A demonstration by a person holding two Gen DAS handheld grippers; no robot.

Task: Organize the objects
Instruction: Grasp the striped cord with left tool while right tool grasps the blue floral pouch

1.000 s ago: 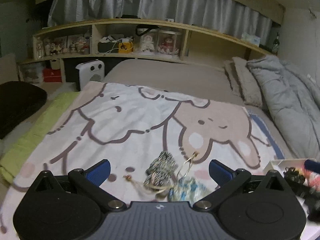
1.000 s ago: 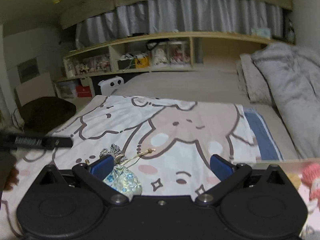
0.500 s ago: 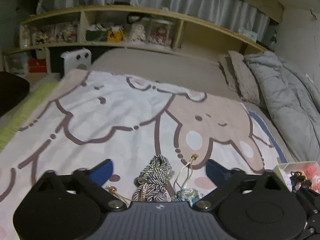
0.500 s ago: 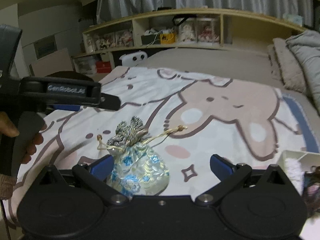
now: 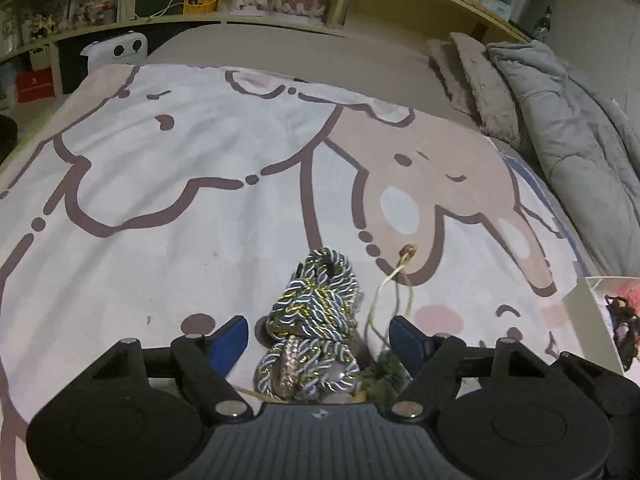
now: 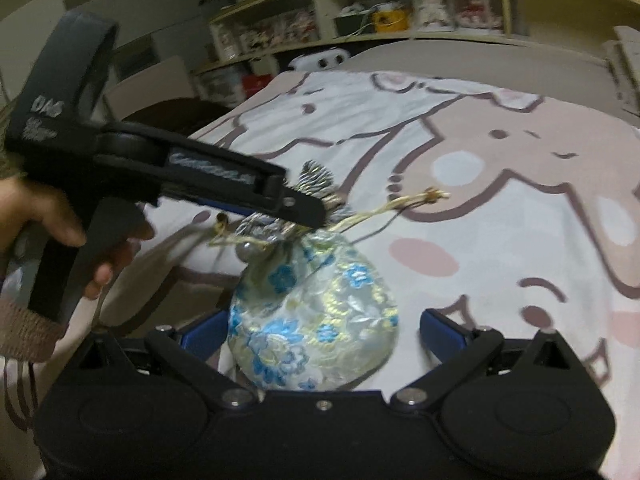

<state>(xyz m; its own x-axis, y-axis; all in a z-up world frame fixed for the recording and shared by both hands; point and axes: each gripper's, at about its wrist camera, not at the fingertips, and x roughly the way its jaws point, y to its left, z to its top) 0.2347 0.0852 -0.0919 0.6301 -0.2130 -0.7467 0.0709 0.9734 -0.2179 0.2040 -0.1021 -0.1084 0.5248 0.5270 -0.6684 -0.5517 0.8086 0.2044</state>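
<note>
Resting on soft printed blanket (image 6: 500,240), rounded brocade pouch (image 6: 316,320) with twisted-cord top.

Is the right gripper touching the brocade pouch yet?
Cannot tell. The right wrist view shows the brocade pouch between the right gripper's open fingers: a clear gap at one pad, the other hidden behind the pouch.

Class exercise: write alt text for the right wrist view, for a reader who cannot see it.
A blue-flowered drawstring pouch lies on a cartoon-print blanket between the open right gripper fingers. The left gripper, held by a hand, reaches over the pouch's gathered neck.
</note>
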